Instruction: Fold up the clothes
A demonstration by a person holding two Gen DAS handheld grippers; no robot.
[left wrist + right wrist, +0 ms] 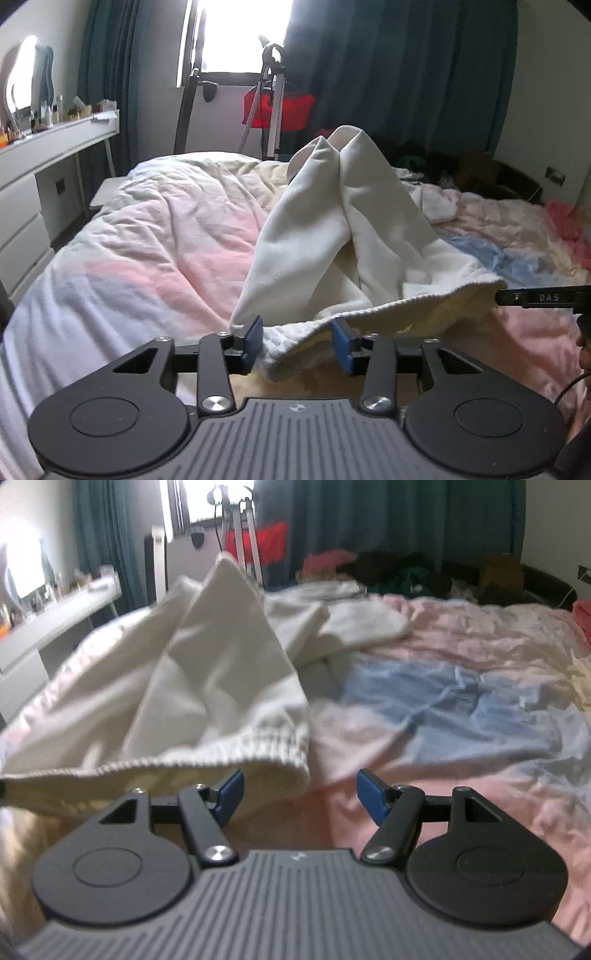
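Note:
A white knit sweater (pixel 332 229) lies bunched on the bed, its middle peaked up and its ribbed hem towards me. My left gripper (pixel 297 343) is open, its blue pads on either side of the hem's corner, which lies loose between them. In the right wrist view the sweater (pixel 207 679) is left of centre. My right gripper (pixel 299 797) is open and empty, just right of the hem's other corner, with its left pad (pixel 231 794) touching the hem. The right gripper's body (pixel 543 297) shows at the right edge of the left wrist view.
The bed has a pink, blue and white quilt (pixel 155 251). A white dresser (pixel 48 155) stands on the left. Dark clothes (pixel 406 576) are piled at the far side of the bed. A stand with a red item (pixel 277 107) stands before the dark curtains.

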